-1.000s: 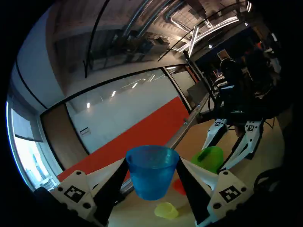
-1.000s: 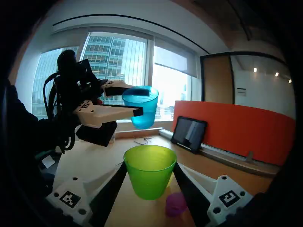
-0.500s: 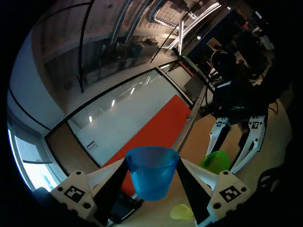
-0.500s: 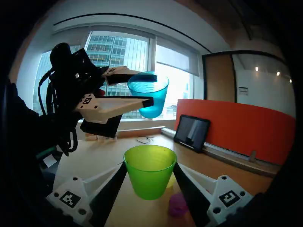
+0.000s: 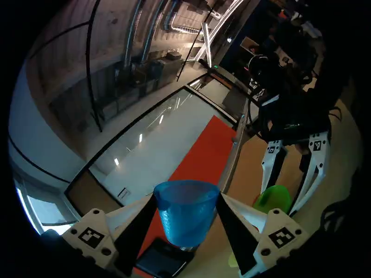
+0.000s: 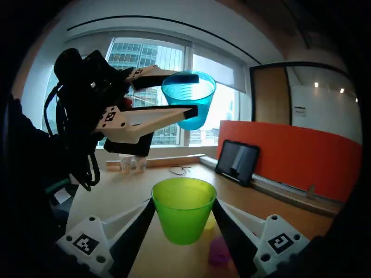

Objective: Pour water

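A translucent blue cup [image 5: 186, 212] sits between the fingers of my left gripper [image 5: 185, 217], which is shut on it. In the right gripper view the same blue cup [image 6: 189, 104] hangs high, above and slightly behind the green one, tilted a little, held by the left gripper [image 6: 185, 95]. My right gripper [image 6: 184, 217] is shut on a green cup [image 6: 184, 216], upright above the wooden table [image 6: 120, 194]. The left gripper view shows that green cup [image 5: 273, 198] lower right, between the right gripper's [image 5: 294, 185] white fingers.
A small purple cup [image 6: 218, 250] and a yellow cup [image 6: 210, 222] sit on the table behind the green cup. A dark tablet [image 6: 238, 162] leans against an orange partition [image 6: 301, 162]. Windows line the far wall. A dark sleeve [image 6: 28, 185] fills the left.
My left gripper has lifted the blue cup higher and nearer to above the green cup, and its view has rolled further. The green cup has stayed put.
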{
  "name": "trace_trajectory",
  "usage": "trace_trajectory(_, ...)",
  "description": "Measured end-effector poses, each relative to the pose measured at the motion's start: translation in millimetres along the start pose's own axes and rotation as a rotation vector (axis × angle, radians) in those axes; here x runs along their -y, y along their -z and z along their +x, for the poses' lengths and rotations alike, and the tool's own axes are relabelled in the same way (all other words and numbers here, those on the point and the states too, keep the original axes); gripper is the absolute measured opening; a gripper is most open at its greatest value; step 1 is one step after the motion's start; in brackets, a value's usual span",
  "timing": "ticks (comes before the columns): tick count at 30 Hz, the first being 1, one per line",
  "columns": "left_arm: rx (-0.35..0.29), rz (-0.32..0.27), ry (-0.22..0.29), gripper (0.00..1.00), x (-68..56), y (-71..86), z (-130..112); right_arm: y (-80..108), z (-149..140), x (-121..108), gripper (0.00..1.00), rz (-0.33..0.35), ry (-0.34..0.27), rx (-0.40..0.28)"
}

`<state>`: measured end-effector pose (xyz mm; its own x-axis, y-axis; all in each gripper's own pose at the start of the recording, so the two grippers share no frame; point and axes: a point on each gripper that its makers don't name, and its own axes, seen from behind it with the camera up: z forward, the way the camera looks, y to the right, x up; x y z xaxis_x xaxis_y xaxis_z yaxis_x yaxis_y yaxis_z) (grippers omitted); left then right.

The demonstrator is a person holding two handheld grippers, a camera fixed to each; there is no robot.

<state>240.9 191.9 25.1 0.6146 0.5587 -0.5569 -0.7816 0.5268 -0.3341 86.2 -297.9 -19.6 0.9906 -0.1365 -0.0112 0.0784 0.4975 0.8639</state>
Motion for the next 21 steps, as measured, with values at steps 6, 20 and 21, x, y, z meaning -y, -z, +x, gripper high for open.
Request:
trace_trajectory(6,-0.001,0.003,-0.043,0.87,1.4,-0.6,1.2,0.0,2.0,1.2,0.91,0.002,0.001,-0.002)
trace_trajectory(20,0.011,-0.012,-0.111,0.87,-1.5,-2.4,1.2,-1.4,3.8,0.5,0.91,0.001,-0.004,-0.009)
trace_trajectory(21,0.012,-0.013,-0.116,0.87,-1.1,-2.6,1.5,-1.5,4.0,0.4,0.91,0.001,-0.004,-0.009)
